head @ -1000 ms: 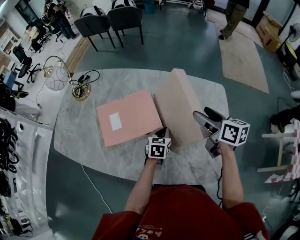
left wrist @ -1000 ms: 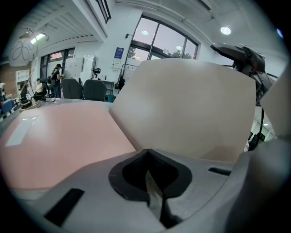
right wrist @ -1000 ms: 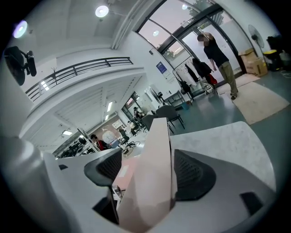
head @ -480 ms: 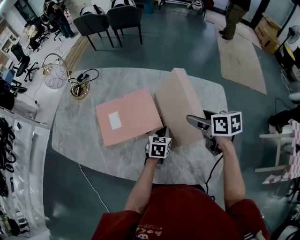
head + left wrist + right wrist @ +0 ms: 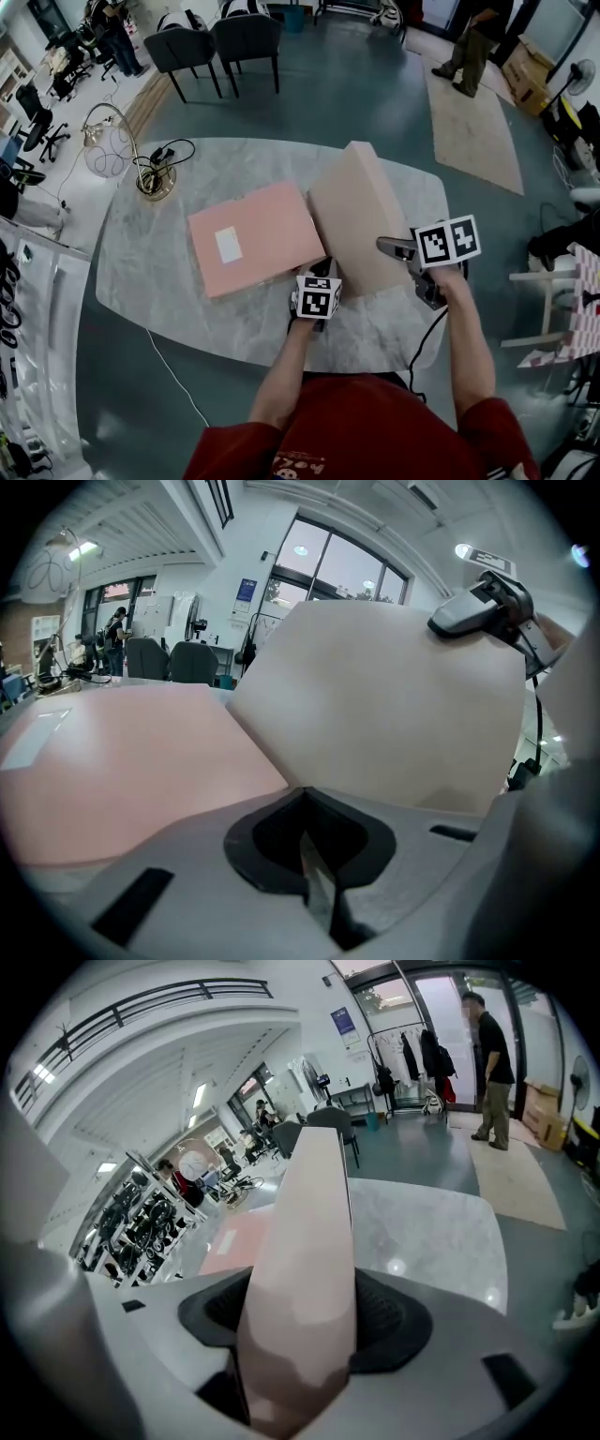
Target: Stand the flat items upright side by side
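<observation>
On the marble table, far-left corner: wire-frame lamp, well apart from the work.

Left of centre: pink box lay flat on its broad face, white label up. Not stood up yet.

Near edge, about the middle: my left tongs sat low at the spot where the pink box's near right corner came close to the foot of the beige box. From the left gripper view the left tongs were pressed together, and I saw nothing between the pads. Pink box spread out flat to the left of the tips. The beige box rose like a wall just beyond them.

Right of centre: beige box was up on one long edge, its broad face turned toward the pink box. The two were just beside each other; touching or not, I could not tell. Fully upright or leaning, also unclear.

Toward the right edge: my right tongs came down over the beige box's upper edge. The right gripper view looked straight along that narrow edge. It filled the gap of the right tongs. The jaws had just been closing, and both pads lay against the box, pinching it.
</observation>
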Demonstrator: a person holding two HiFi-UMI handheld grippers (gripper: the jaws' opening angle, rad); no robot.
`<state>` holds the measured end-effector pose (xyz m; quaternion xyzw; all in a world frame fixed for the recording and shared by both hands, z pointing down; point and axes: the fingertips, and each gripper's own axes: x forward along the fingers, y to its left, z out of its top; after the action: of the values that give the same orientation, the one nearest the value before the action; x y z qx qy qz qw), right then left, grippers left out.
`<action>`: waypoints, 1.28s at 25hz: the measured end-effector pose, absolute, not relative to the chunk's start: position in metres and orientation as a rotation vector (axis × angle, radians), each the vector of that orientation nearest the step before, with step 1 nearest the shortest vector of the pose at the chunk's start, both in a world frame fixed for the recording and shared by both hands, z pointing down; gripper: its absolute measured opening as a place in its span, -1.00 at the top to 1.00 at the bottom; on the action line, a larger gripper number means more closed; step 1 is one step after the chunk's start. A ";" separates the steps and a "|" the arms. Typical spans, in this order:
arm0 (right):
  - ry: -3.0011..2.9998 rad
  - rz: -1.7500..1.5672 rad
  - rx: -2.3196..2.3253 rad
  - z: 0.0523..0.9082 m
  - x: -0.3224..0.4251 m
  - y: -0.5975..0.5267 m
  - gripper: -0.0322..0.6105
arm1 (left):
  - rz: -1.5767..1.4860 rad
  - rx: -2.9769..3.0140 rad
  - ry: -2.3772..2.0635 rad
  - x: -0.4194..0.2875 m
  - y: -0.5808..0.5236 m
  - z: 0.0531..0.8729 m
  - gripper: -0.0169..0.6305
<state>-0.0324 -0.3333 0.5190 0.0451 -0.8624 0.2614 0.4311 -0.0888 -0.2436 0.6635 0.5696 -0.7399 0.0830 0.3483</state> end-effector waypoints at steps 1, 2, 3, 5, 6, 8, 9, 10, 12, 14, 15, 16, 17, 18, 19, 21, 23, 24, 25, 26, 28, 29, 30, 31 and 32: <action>-2.151 0.651 0.116 0.519 -0.032 -0.333 -0.01 | 0.211 1.480 -1.913 -0.089 -0.243 0.664 0.93; -2.154 0.649 0.118 0.518 -0.032 -0.331 0.00 | 0.208 1.482 -1.908 -0.090 -0.243 0.665 0.93; -2.158 0.645 0.120 0.517 -0.031 -0.330 0.01 | 0.206 1.483 -1.904 -0.090 -0.243 0.665 0.93; -2.170 0.633 0.132 0.516 -0.027 -0.327 0.02 | 0.197 1.486 -1.903 -0.089 -0.241 0.664 0.93; -2.179 0.623 0.143 0.514 -0.024 -0.326 0.02 | 0.192 1.487 -1.906 -0.089 -0.240 0.662 0.93; -2.200 0.595 0.178 0.510 -0.016 -0.328 0.03 | 0.186 1.490 -1.916 -0.087 -0.239 0.656 0.93; -2.213 0.577 0.199 0.507 -0.011 -0.330 0.03 | 0.185 1.492 -1.922 -0.087 -0.238 0.653 0.93; -2.229 0.558 0.220 0.504 -0.006 -0.333 0.03 | 0.184 1.494 -1.930 -0.086 -0.238 0.650 0.93; -2.271 0.525 0.260 0.498 0.004 -0.339 0.02 | 0.181 1.496 -1.950 -0.085 -0.237 0.643 0.93; -2.322 0.514 0.295 0.492 0.015 -0.344 0.03 | 0.179 1.495 -1.973 -0.083 -0.236 0.633 0.93; -2.349 0.518 0.312 0.488 0.020 -0.346 0.02 | 0.179 1.497 -1.986 -0.081 -0.235 0.628 0.93; -2.376 0.526 0.328 0.484 0.026 -0.348 0.02 | 0.181 1.500 -2.001 -0.078 -0.234 0.622 0.93; -2.404 0.533 0.345 0.480 0.032 -0.350 0.03 | 0.184 1.503 -2.018 -0.075 -0.233 0.615 0.93; -2.432 0.537 0.364 0.476 0.039 -0.352 0.03 | 0.187 1.505 -2.037 -0.071 -0.232 0.608 0.93; -2.459 0.538 0.384 0.472 0.046 -0.354 0.03 | 0.188 1.507 -2.059 -0.067 -0.230 0.601 0.93; -2.515 0.527 0.429 0.464 0.059 -0.357 0.03 | 0.188 1.508 -2.106 -0.061 -0.226 0.585 0.93; -2.571 0.504 0.478 0.457 0.072 -0.359 0.03 | 0.183 1.502 -2.154 -0.055 -0.220 0.568 0.93; -2.599 0.487 0.505 0.453 0.078 -0.360 0.02 | 0.181 1.498 -2.176 -0.052 -0.217 0.560 0.93; -2.626 0.466 0.534 0.449 0.084 -0.361 0.02 | 0.179 1.494 -2.199 -0.048 -0.214 0.551 0.93; -2.651 0.440 0.564 0.446 0.090 -0.362 0.02 | 0.178 1.492 -2.219 -0.043 -0.211 0.542 0.93; -2.696 0.378 0.627 0.444 0.100 -0.365 0.02 | 0.176 1.489 -2.257 -0.031 -0.205 0.526 0.93; -2.716 0.347 0.657 0.444 0.105 -0.366 0.02 | 0.176 1.484 -2.276 -0.025 -0.202 0.519 0.93; -2.732 0.317 0.686 0.446 0.109 -0.366 0.02 | 0.175 1.478 -2.295 -0.019 -0.198 0.513 0.93; -2.746 0.290 0.714 0.448 0.114 -0.367 0.03 | 0.175 1.471 -2.313 -0.012 -0.195 0.507 0.93; -2.756 0.265 0.739 0.451 0.118 -0.367 0.02 | 0.176 1.465 -2.329 -0.005 -0.191 0.502 0.93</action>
<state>0.1184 -0.3671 0.4511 0.2556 -0.9525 0.0917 0.1376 -0.0050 -0.1912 0.5016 0.5216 -0.8292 0.0627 0.1909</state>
